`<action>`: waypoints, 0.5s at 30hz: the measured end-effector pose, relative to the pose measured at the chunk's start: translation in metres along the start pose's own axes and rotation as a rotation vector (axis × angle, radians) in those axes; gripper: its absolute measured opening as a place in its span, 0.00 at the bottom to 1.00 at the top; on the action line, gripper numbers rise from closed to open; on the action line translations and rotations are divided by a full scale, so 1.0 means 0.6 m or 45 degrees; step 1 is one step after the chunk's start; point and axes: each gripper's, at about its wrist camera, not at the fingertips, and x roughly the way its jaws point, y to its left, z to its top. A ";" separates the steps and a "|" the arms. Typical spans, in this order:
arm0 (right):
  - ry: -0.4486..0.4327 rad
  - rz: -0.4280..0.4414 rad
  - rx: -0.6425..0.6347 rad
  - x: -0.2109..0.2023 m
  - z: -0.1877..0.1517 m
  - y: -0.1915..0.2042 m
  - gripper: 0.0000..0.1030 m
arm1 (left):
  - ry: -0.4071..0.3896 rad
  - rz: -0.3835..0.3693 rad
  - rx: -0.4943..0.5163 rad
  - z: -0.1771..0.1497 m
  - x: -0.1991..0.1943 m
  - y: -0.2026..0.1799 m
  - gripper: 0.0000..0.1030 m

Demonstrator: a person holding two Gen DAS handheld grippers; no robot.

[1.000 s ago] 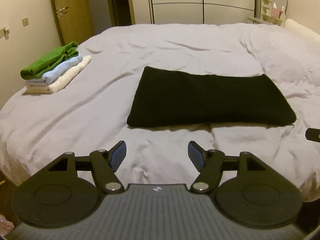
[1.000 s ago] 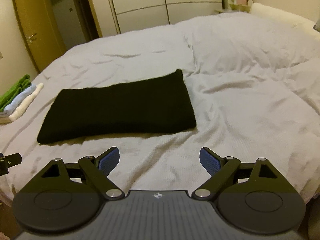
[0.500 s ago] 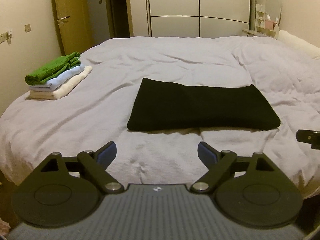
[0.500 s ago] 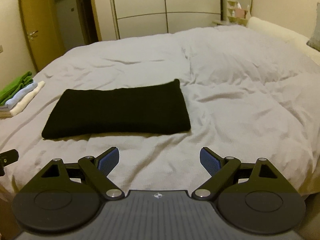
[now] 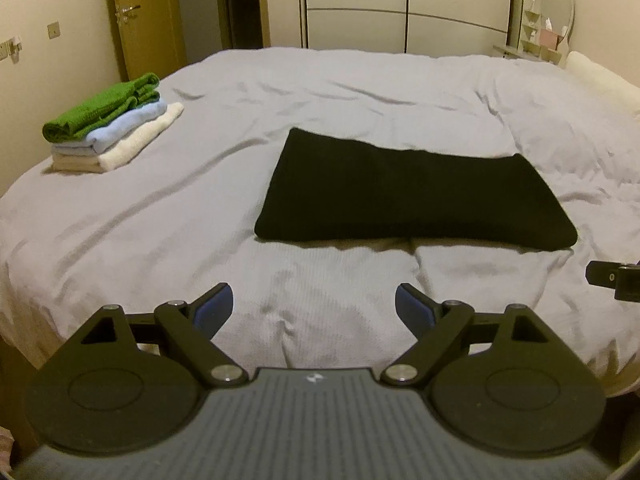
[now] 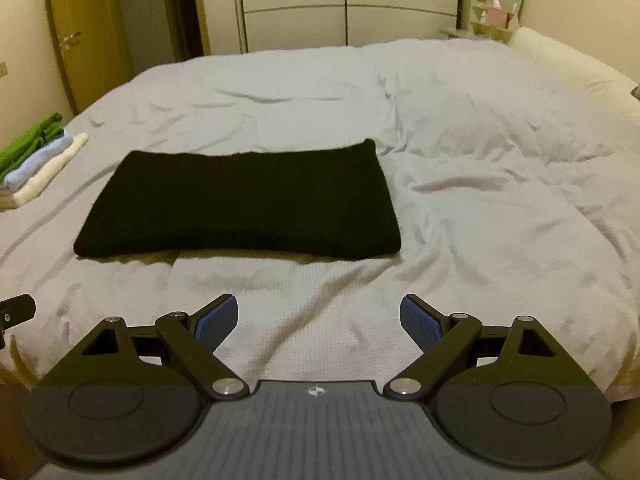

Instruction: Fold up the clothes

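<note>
Both grippers had drawn back from the black cloth (image 5: 412, 196). Left gripper (image 5: 314, 308) and right gripper (image 6: 319, 318) hovered with jaws apart, cloth lying ahead on the bed (image 5: 160, 216).

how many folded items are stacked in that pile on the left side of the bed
3: a green one on top, a light blue one in the middle, and a cream one at the bottom. Thinner layers could be hidden between them.

A home bedroom: a wide bed (image 5: 320, 92), a wardrobe (image 5: 404, 4) behind it, a door (image 5: 136, 12) beside that.
</note>
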 end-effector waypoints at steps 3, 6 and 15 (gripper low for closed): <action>0.031 -0.005 0.002 0.021 0.002 -0.002 0.87 | 0.029 -0.003 0.000 0.001 0.022 -0.001 0.84; 0.062 -0.007 0.007 0.043 0.006 -0.007 0.88 | 0.057 -0.011 0.001 0.002 0.045 -0.001 0.84; 0.099 0.275 0.382 0.127 0.005 -0.077 0.99 | 0.116 -0.090 0.027 0.029 0.131 -0.001 0.84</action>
